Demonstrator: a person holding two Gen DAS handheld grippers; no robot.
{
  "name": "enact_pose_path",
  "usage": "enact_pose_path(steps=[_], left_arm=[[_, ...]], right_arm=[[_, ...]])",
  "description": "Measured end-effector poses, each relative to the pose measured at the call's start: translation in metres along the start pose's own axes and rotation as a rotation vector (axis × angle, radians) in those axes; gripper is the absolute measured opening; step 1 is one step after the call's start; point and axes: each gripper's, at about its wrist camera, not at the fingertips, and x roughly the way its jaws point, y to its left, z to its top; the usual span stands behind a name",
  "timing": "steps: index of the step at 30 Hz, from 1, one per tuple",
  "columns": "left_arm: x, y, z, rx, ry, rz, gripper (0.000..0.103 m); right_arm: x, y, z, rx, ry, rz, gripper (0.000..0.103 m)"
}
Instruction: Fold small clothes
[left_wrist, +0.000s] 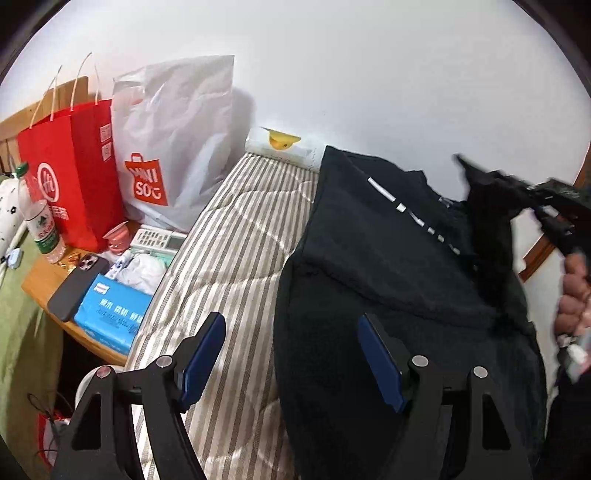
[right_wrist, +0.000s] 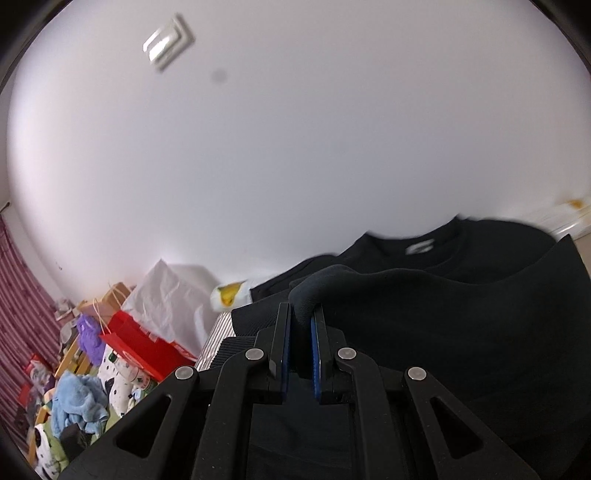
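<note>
Two grippers work a black sweatshirt (left_wrist: 388, 266) spread on the striped mattress (left_wrist: 236, 258). The left gripper (left_wrist: 291, 354) hangs spread wide and empty, one blue pad over the stripes, the other over the garment's edge. The right gripper (right_wrist: 300, 332) is clamped on a raised fold of the sweatshirt's dark fabric (its neckline and white label lie just beyond, toward the wall). Beside the bed, a wooden nightstand (left_wrist: 40, 280) holds a red paper bag (left_wrist: 70, 173), a white Miniso bag (left_wrist: 173, 147) and a phone (left_wrist: 75, 282).
</note>
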Motion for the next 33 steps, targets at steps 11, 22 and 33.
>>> enact_pose_path(steps=[11, 22, 33], left_arm=[[0.019, -0.029, 0.014, 0.012, 0.021, -0.074, 0.072], [0.071, -0.105, 0.033, 0.124, 0.077, -0.047, 0.071], [0.117, -0.126, 0.029, 0.144, 0.120, -0.048, 0.037]], right_arm=[[0.042, -0.014, -0.039, -0.102, 0.150, 0.018, 0.040], [-0.056, -0.156, -0.050, -0.245, 0.101, -0.342, 0.045], [-0.068, -0.249, -0.061, -0.085, 0.113, -0.367, 0.046]])
